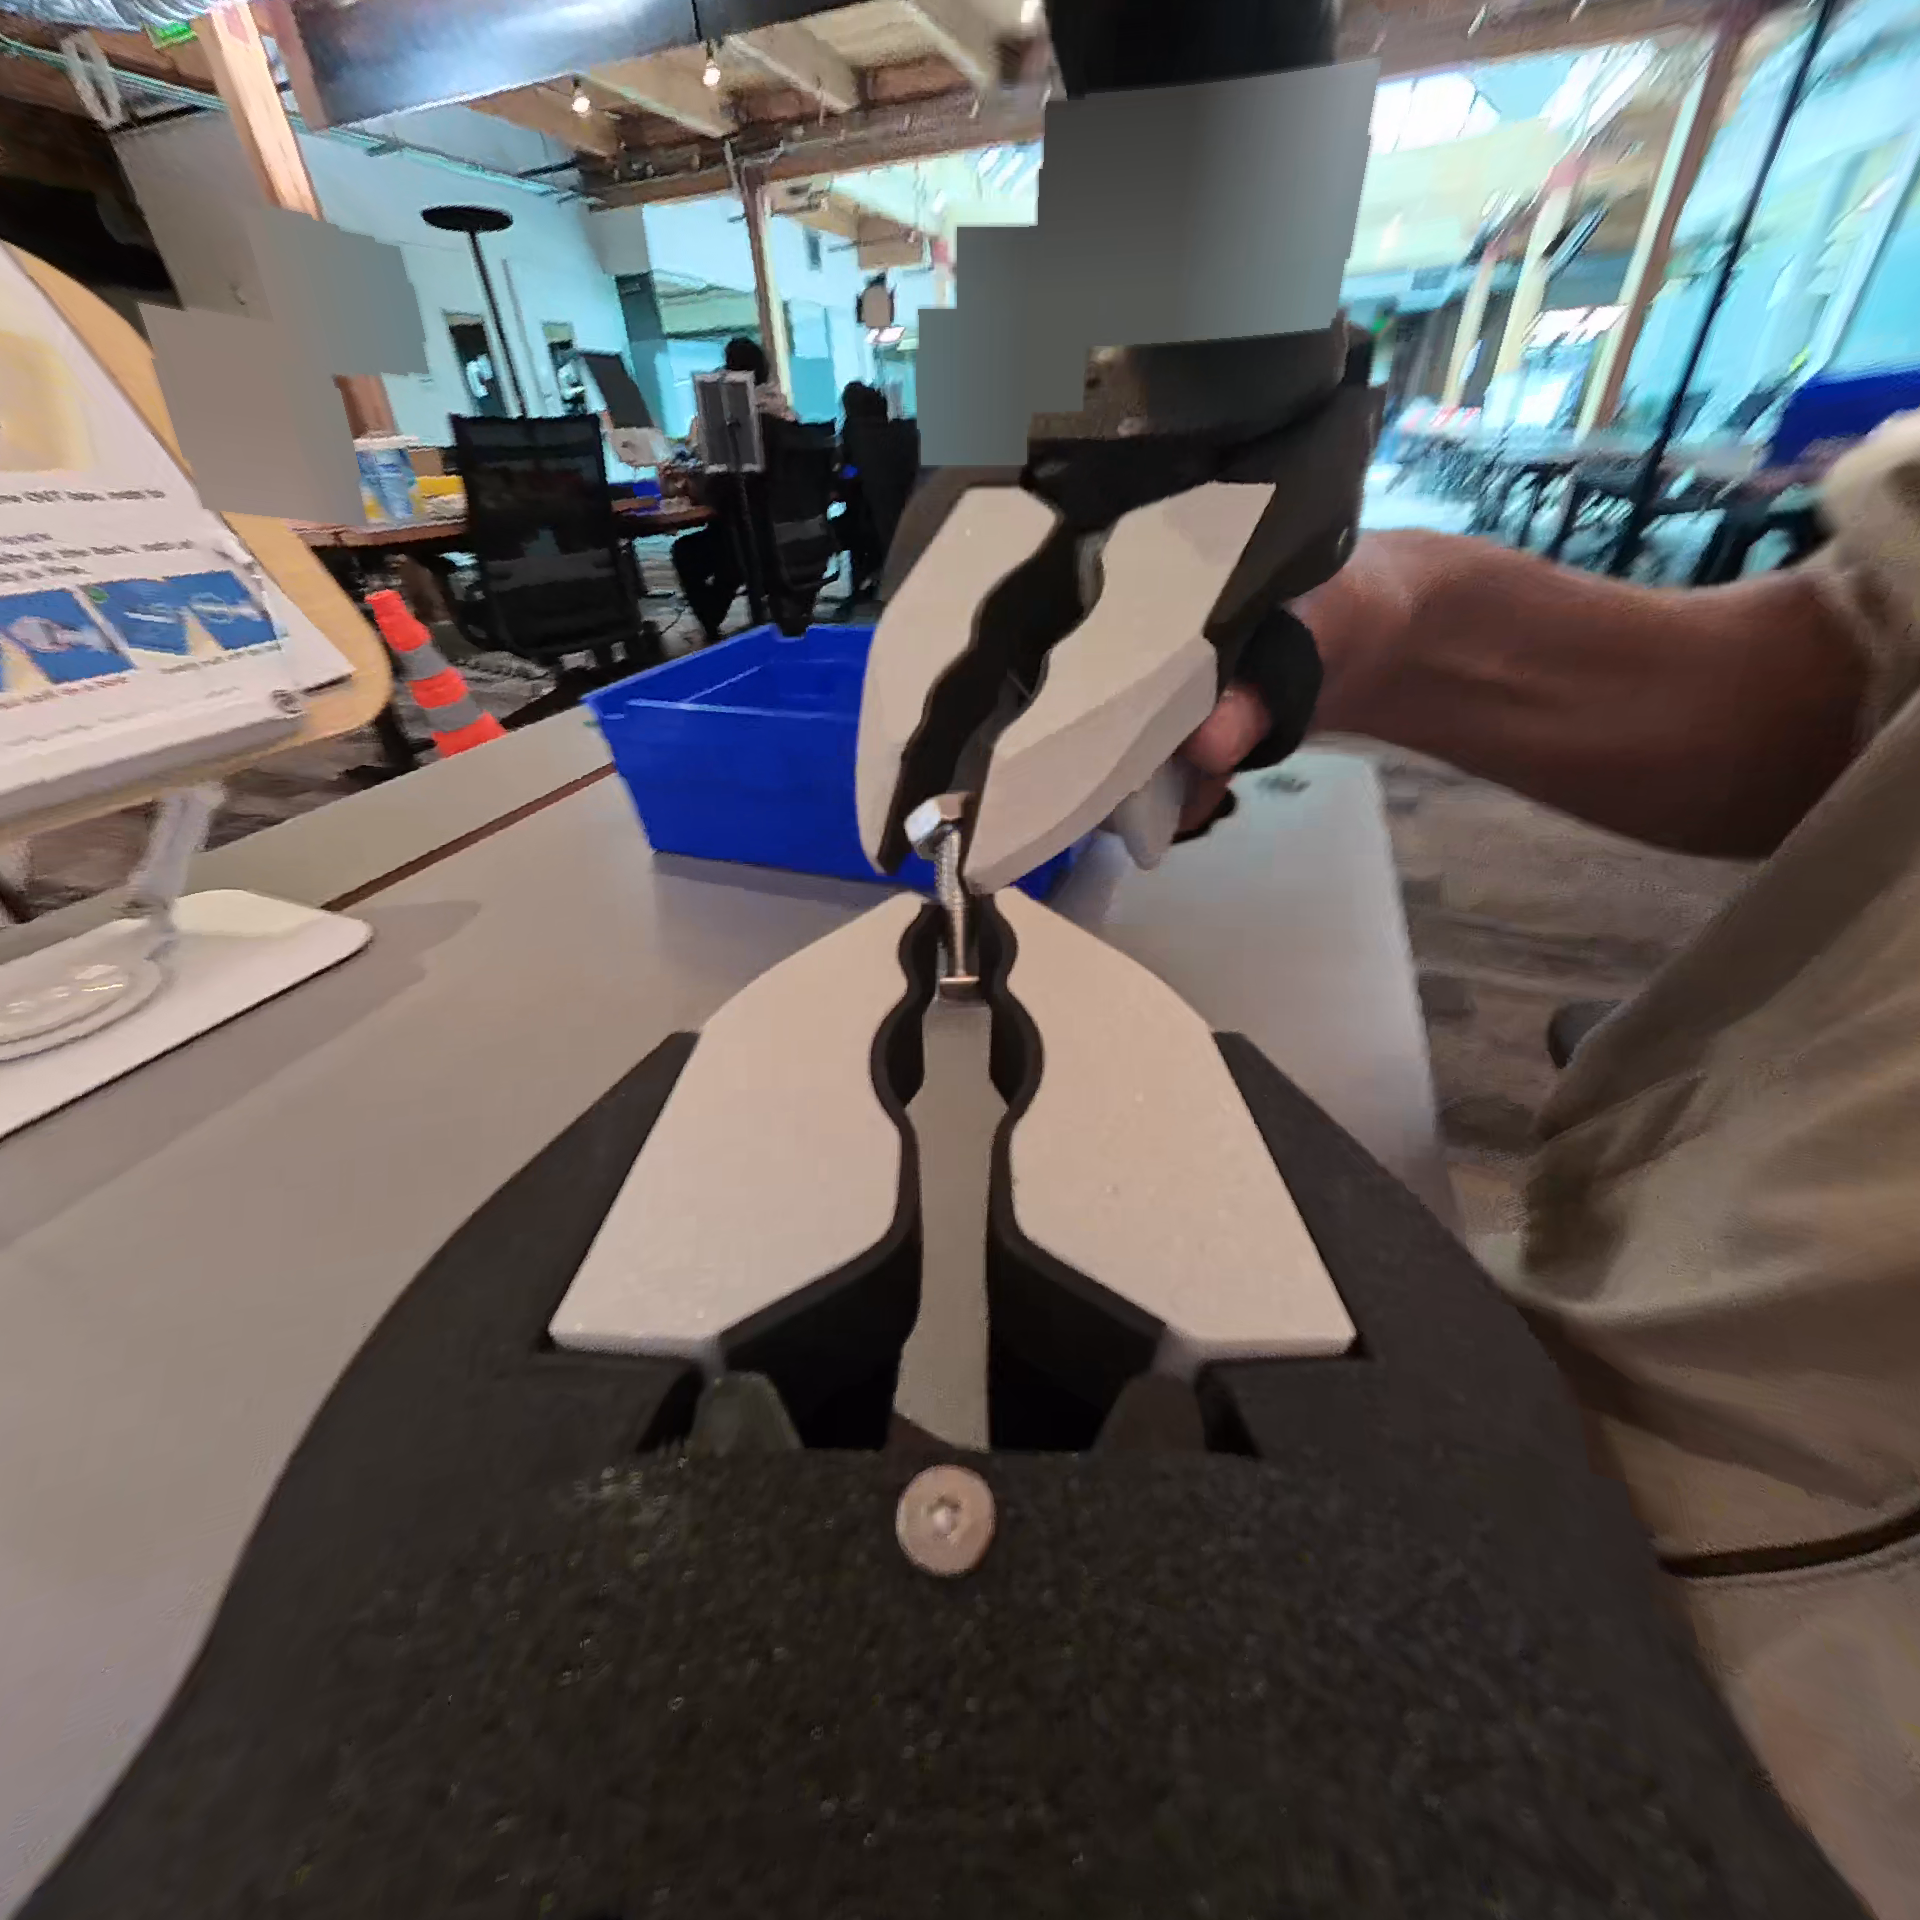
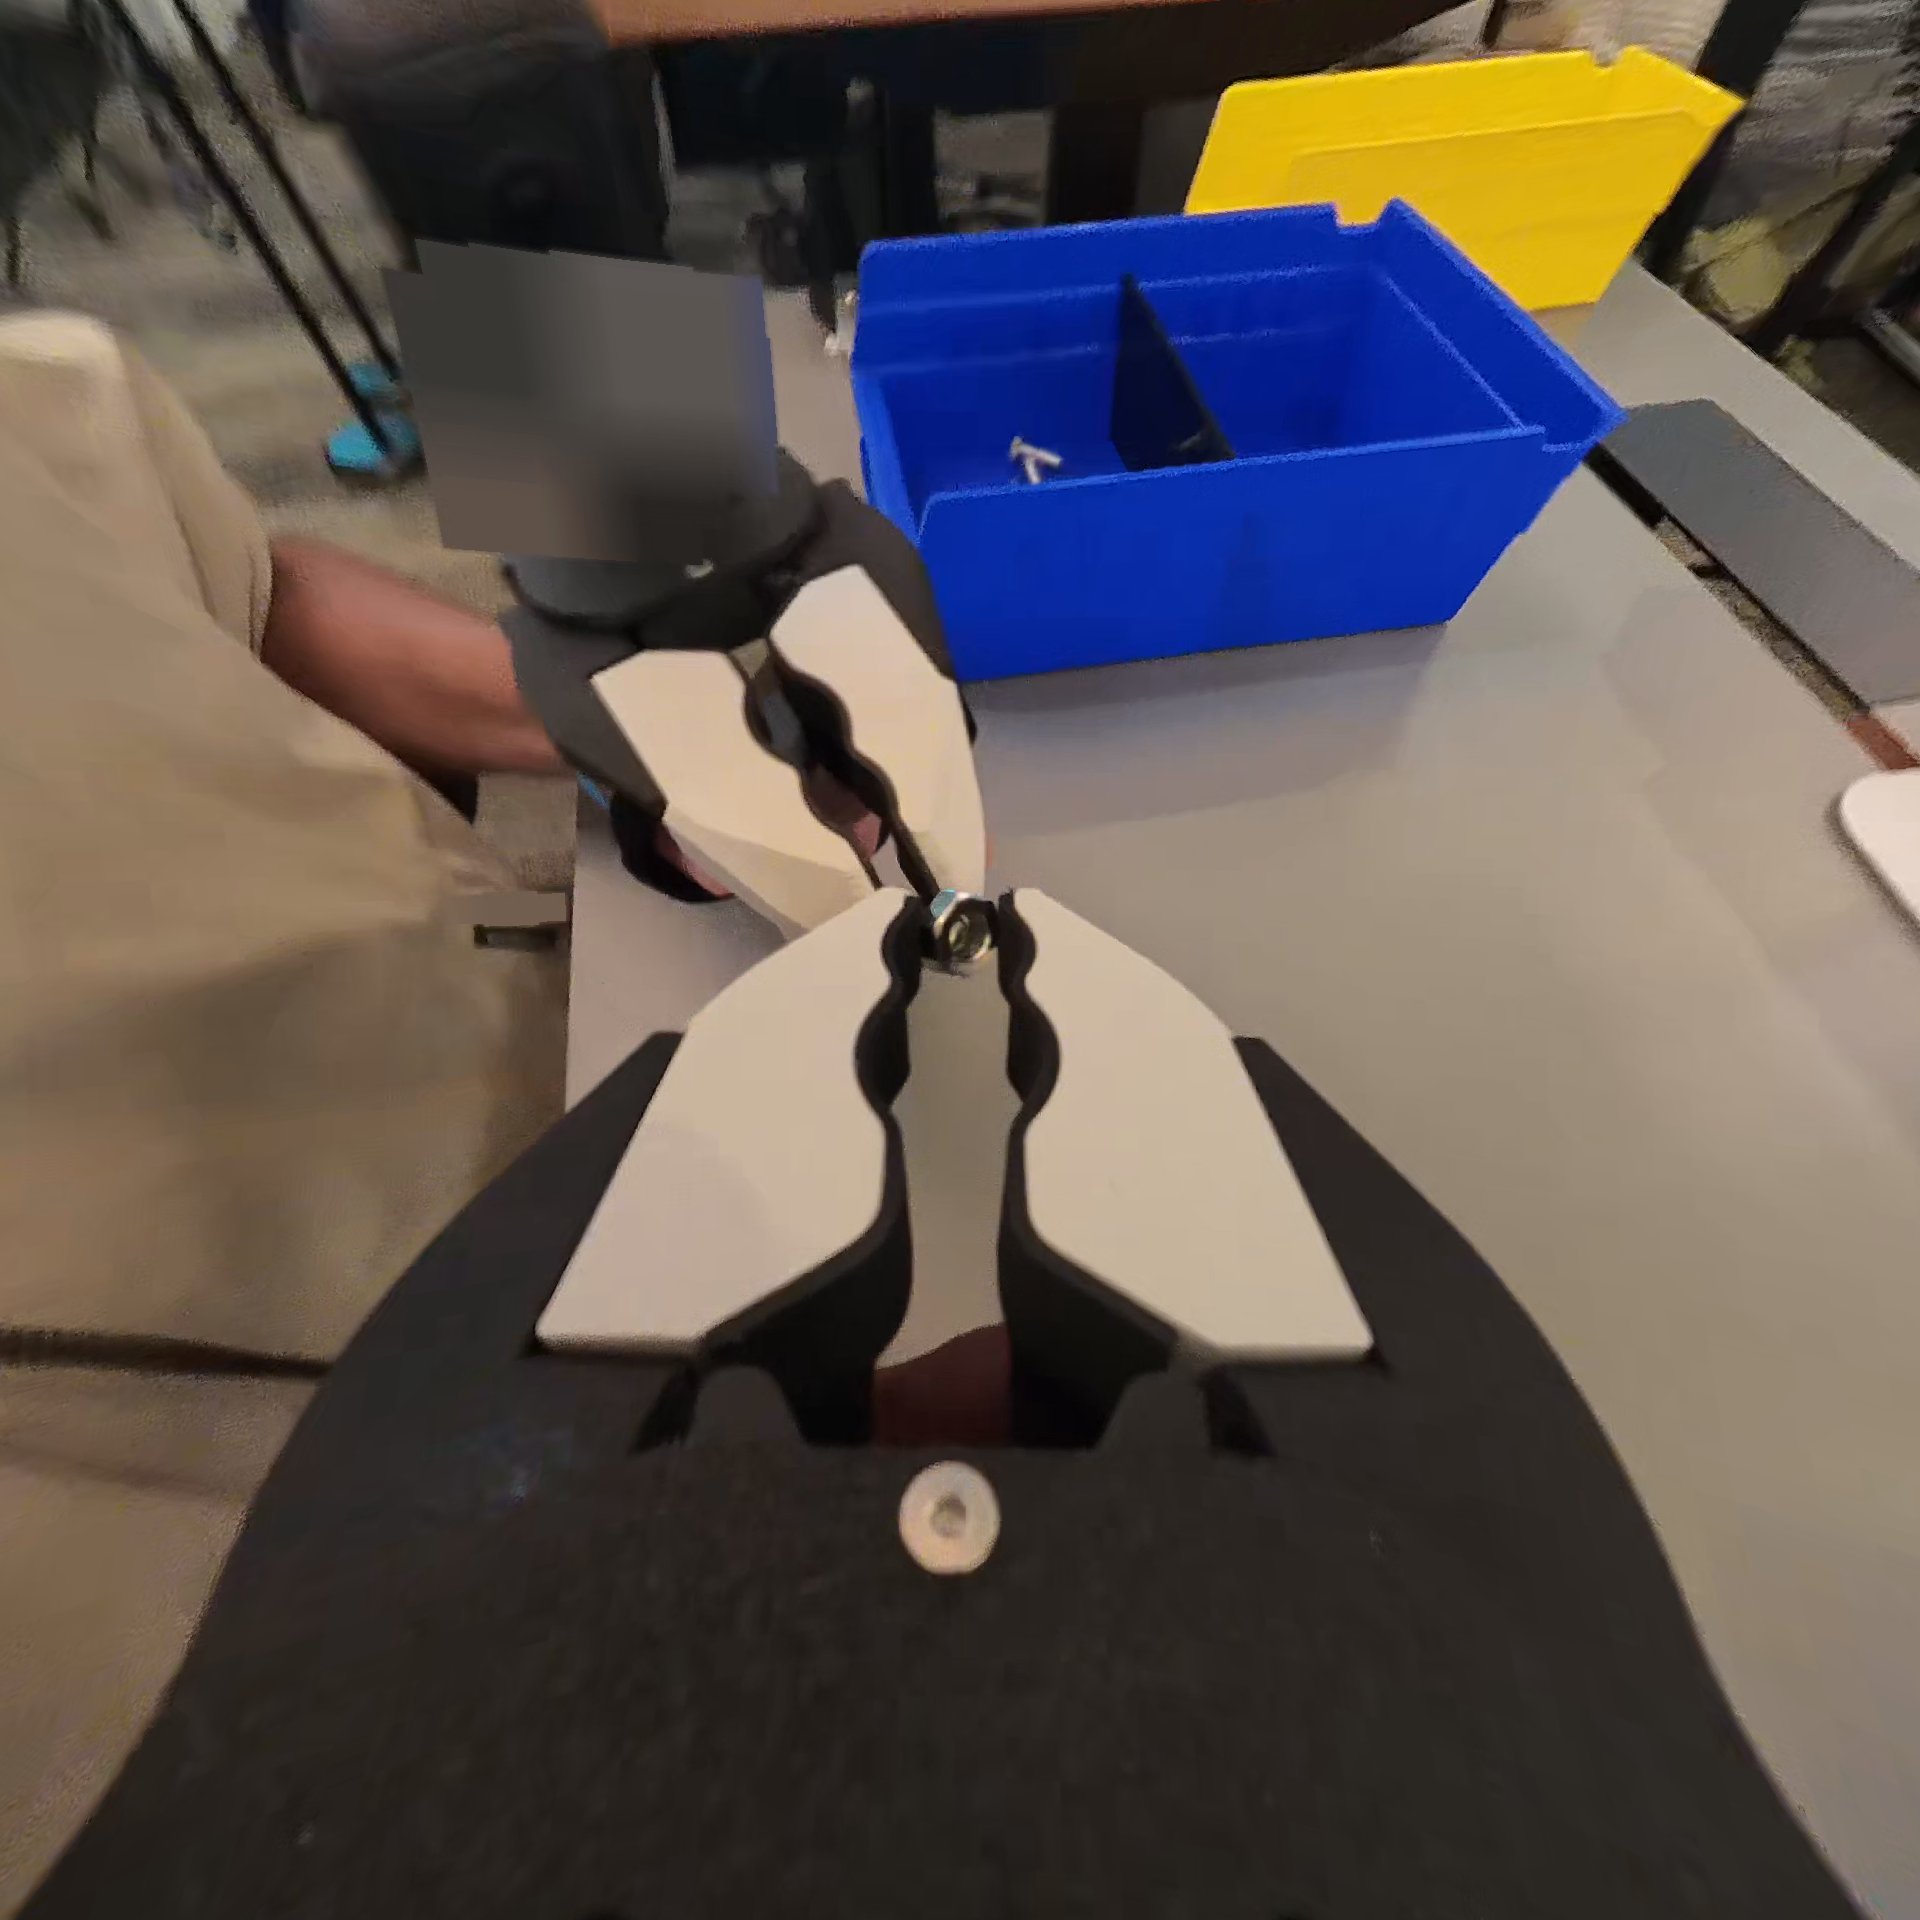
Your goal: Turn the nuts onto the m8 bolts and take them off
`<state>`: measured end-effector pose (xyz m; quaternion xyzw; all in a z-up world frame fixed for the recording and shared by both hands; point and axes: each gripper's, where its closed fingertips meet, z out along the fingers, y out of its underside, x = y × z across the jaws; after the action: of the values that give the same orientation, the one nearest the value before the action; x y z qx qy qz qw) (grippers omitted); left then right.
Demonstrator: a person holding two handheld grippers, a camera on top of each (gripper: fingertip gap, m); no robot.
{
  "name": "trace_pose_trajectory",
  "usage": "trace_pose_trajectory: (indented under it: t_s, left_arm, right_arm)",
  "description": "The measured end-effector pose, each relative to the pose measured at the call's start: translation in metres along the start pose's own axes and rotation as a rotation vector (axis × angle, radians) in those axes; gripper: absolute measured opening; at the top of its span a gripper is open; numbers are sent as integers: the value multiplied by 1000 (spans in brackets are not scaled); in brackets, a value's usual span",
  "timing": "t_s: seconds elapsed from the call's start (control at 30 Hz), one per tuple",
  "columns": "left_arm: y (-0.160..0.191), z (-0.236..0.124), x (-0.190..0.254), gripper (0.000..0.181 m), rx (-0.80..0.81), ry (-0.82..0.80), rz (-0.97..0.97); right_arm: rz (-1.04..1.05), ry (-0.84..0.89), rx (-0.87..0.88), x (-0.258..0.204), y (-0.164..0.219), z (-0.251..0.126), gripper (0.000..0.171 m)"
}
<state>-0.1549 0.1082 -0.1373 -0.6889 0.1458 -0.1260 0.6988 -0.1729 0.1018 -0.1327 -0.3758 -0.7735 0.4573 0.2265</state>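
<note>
Grey table (image 2: 1351, 935), left gripper (image 1: 956, 971) clamping bolt (image 1: 951, 883), right gripper (image 2: 958, 925) clamping nut (image 2: 958, 928)

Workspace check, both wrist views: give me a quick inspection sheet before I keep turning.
Surface: grey table, bare around the work.
Job's things: bolt held at its head by the left gripper; nut at the far end, clamped by the right gripper. Spare bolts in the blue bin.
Clutter: yellow bin, instruction sheet on a stand.
Grippers: both shut, tips meeting above the table.
Cables: nothing seen.
Surroundings: seated people, orange cone behind.
</note>
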Motion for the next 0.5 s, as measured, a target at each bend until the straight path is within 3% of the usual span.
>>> trace_pose_trajectory:
  t_s: [0.2, 0.5]
  left_arm:
    - [-30, -6, -5, 7, 204, 98, -174]
    - [-62, -20, -11, 7, 304, 102, -131]
  right_arm:
    - [-166, -30, -123, -2, -31, -7, 14]
    - [-347, 28, -201, -4, -67, -10, 15]
